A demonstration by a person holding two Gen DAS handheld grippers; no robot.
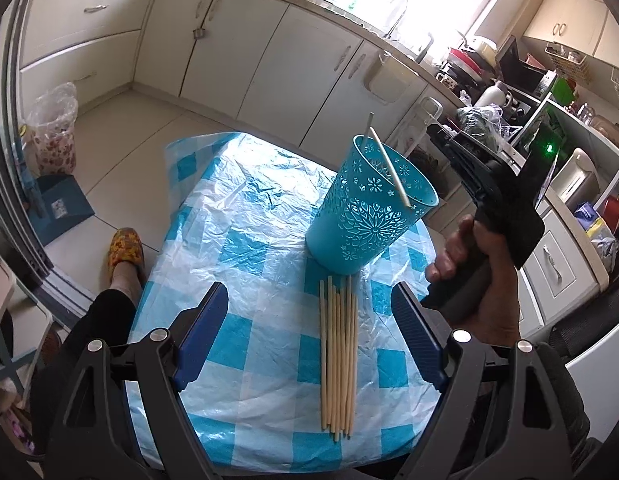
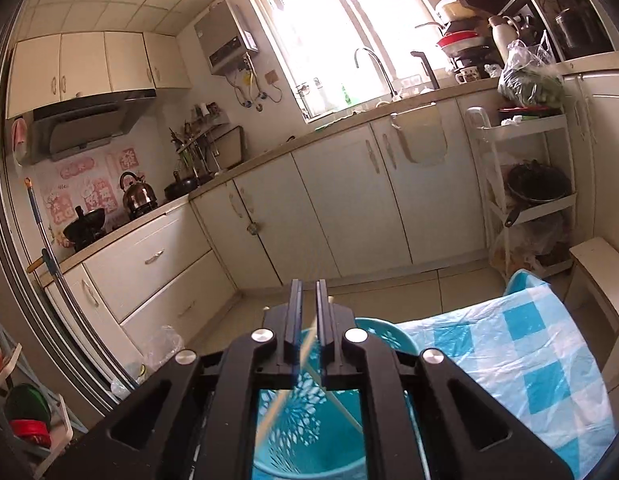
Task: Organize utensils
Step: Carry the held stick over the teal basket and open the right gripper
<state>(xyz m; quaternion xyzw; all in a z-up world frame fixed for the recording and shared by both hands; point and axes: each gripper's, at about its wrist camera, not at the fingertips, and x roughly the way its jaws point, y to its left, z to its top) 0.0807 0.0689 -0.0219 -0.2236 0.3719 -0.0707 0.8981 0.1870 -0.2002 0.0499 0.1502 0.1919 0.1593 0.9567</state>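
My left gripper (image 1: 309,332) hangs spread wide over the chopsticks (image 1: 337,360) bundled just before the blue cup (image 1: 369,216), ready to straddle them. My right gripper (image 2: 308,312), above that cup (image 2: 309,440), pinches one chopstick (image 2: 299,360) for dropping in.

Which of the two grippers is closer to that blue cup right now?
Right. The right gripper is directly above the teal perforated cup, which fills the view beneath its nearly closed fingers. The left gripper hangs back, open, over the bundle of chopsticks lying before the cup.
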